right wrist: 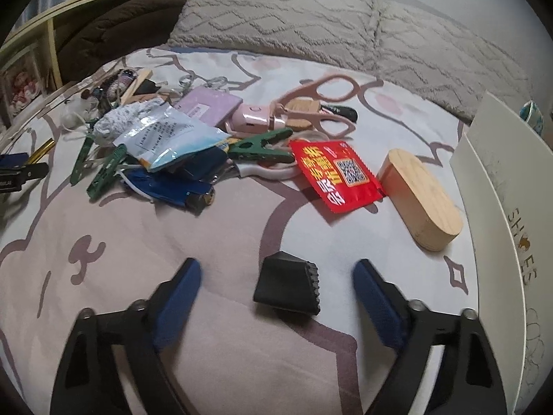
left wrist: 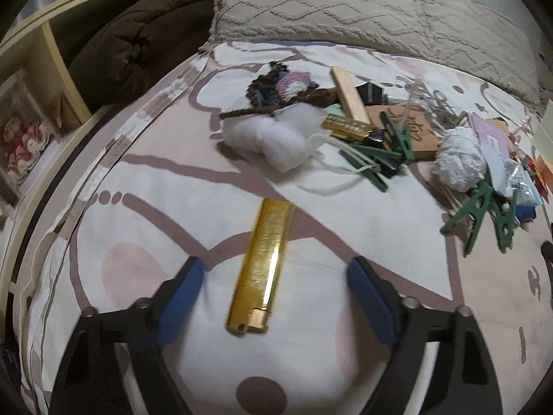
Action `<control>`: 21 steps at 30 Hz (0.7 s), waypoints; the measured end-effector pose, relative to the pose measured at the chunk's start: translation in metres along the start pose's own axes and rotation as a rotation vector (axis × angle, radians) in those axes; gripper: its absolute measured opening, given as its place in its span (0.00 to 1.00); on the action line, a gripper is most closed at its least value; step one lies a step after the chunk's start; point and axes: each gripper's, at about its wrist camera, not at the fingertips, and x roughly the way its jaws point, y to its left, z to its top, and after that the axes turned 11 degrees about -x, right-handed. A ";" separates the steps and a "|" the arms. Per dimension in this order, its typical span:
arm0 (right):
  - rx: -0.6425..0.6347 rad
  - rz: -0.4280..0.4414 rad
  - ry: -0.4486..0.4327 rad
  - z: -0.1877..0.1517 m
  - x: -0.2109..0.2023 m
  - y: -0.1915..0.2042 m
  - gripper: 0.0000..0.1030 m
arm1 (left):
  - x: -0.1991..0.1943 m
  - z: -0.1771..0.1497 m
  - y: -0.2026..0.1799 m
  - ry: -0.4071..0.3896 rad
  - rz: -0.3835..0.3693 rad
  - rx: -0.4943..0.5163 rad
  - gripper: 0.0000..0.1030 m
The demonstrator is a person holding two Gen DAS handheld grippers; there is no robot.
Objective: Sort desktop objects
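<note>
Bedding with a pink-and-mauve cartoon print point(left wrist: 166, 180) serves as the work surface, backed by a grey textured pillow point(left wrist: 345, 14) and a brown quilt point(left wrist: 138, 45). At the right edge in the right wrist view stands a white shoe box point(right wrist: 497, 186); what it holds cannot be seen. Beside it lies an oval wooden box point(right wrist: 420, 200), closed, contents hidden. Across the middle runs an unsorted heap: a red packet point(right wrist: 337, 174), pink scissors point(right wrist: 325, 103), a blue-and-white pouch point(right wrist: 166, 138), green clothes pegs point(right wrist: 262, 147), a dark lighter point(right wrist: 193, 200), white cotton wool point(left wrist: 266, 138) and a second gold bar point(left wrist: 347, 126).

Left gripper point(left wrist: 273, 273): fingers released and spread, straddling a gold lighter point(left wrist: 261, 266) that lies lengthwise between them, neither pad touching it. Right gripper point(right wrist: 276, 273): fingers likewise apart, on either side of a small black clip point(right wrist: 288, 285), with clear gaps on both sides.

Step in hand, as judged: closing on these two separated items. For a sound grasp, the left pads should meet the lighter's long flat sides near its middle, since the polished metal may slip. The right pads should press the clip's smooth sloping faces rather than its ridged edge, and go low enough to avoid pinching the soft fabric.
</note>
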 end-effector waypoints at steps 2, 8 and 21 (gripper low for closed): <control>-0.008 0.003 -0.010 0.000 -0.002 0.001 0.73 | -0.002 -0.001 -0.004 -0.009 -0.005 0.017 0.67; 0.006 0.020 -0.027 -0.001 -0.003 -0.003 0.49 | -0.006 -0.003 -0.009 -0.024 -0.029 0.026 0.41; 0.018 0.026 -0.042 -0.005 -0.006 -0.002 0.31 | -0.020 -0.016 -0.032 -0.039 -0.101 0.108 0.20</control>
